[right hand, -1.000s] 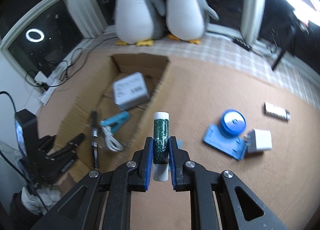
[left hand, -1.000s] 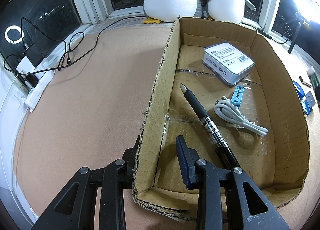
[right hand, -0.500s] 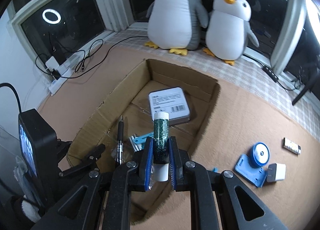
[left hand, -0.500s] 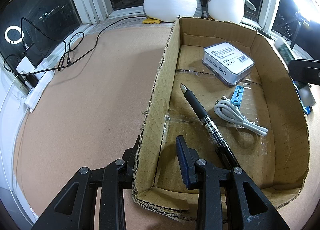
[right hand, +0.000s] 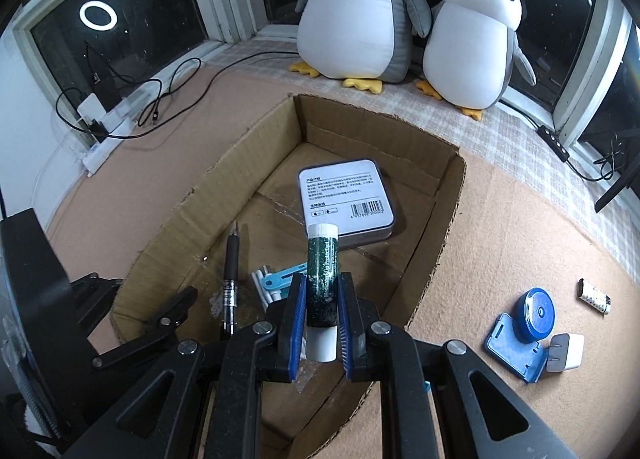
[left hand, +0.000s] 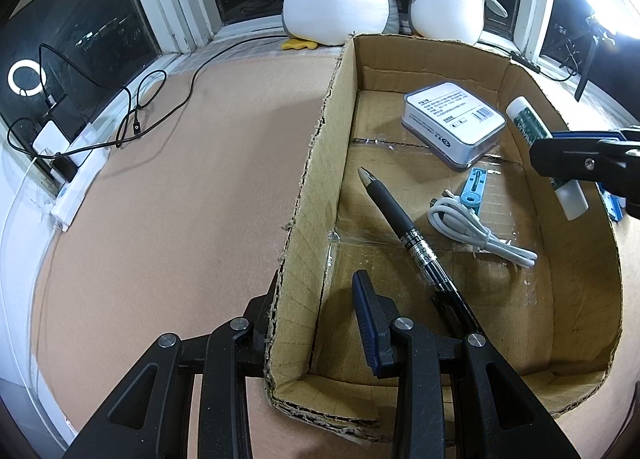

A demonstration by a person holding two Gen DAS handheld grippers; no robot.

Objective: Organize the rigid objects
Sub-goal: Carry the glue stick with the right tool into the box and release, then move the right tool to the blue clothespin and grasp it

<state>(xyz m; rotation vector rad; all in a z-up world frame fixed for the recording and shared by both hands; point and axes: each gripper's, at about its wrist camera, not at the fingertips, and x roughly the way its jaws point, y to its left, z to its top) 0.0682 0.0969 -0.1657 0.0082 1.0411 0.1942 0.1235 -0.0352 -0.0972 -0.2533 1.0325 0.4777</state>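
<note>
Cardboard box (right hand: 434, 215) under my two tongs

My left tongs (left hand: 316, 319) pinch its torn left wall; bare floor lies between pen (left hand: 404, 227) and tin (right hand: 346, 201) at 12 o'clock. Right tongs (right hand: 322, 319) grip a green lip balm (right hand: 322, 279), lettering illegible.

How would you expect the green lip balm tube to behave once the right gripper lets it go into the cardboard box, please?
The lip balm tube looks rigid and round, so it may roll on the flat floor of the cardboard box. It is probably light, being slim. Released tilted from the right gripper, it would likely topple rather than stand.
</note>
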